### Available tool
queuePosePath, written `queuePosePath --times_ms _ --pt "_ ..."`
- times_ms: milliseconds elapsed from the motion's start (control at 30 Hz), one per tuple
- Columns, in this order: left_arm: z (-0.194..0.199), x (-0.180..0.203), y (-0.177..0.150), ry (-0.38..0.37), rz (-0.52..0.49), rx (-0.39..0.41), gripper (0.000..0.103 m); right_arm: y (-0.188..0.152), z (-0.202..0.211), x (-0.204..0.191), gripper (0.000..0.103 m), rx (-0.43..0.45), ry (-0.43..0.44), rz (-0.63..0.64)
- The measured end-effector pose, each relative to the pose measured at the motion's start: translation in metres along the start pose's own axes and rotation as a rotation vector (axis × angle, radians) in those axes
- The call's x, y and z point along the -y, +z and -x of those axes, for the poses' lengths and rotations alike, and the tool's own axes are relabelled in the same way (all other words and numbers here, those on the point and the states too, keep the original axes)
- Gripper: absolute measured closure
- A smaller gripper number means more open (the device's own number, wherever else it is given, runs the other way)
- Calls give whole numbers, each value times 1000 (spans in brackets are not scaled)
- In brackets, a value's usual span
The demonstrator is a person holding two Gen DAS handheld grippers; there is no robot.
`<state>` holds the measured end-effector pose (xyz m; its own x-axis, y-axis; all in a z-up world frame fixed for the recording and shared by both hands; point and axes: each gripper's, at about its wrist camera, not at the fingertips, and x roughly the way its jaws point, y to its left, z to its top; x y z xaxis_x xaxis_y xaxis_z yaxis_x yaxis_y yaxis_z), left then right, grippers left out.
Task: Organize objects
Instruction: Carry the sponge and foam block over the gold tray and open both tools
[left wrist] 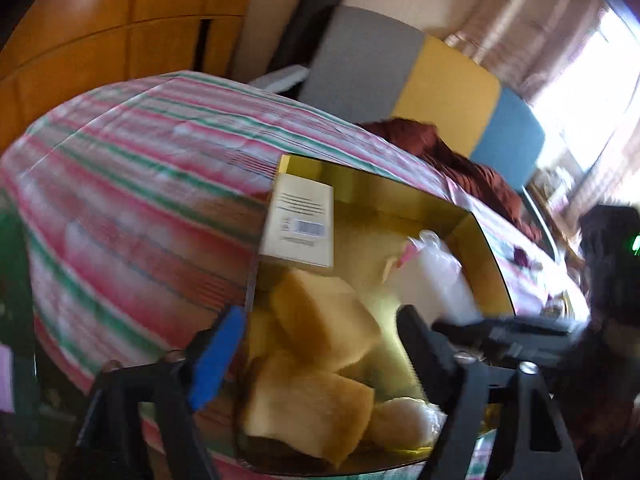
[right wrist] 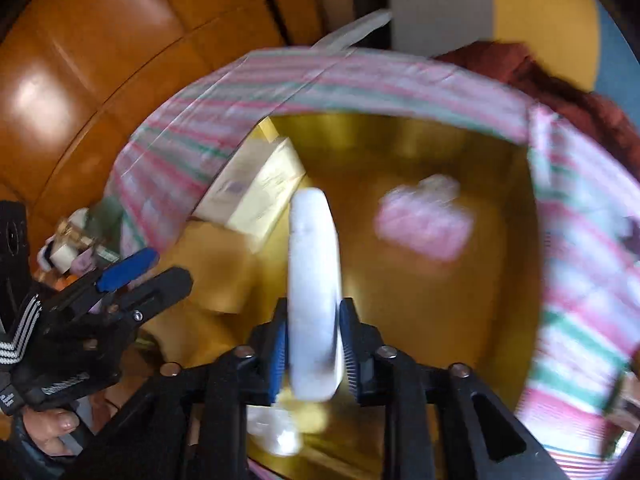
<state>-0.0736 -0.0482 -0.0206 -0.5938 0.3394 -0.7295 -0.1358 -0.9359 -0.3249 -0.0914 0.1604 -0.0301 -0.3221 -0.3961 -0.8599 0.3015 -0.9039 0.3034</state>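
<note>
Two grippers over box (right wrist: 516, 240): right gripper (right wrist: 314, 344) pinching white bottle (right wrist: 314, 280), left gripper (left wrist: 320, 344) spread. Risk: bottle slips, misses box.

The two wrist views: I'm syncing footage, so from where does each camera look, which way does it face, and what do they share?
Left wrist: rides the left gripper, jaws open, looking obliquely down into the gold box on the striped cloth.
Right wrist: rides the right gripper, looking steeply down into the box, jaws shut on a white object; the left gripper and holding hand show at left.
Shared: box, book, striped cloth.
</note>
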Motion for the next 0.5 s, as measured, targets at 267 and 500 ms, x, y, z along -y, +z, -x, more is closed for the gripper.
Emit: queuePosePath --times_ms 267,500 --pt "21 -8 -7 49 38 61 16 -15 -14 -14 63 -31 109 4" --pt "38 7 -5 109 -5 107 10 -22 5 -10 55 9 97 -10"
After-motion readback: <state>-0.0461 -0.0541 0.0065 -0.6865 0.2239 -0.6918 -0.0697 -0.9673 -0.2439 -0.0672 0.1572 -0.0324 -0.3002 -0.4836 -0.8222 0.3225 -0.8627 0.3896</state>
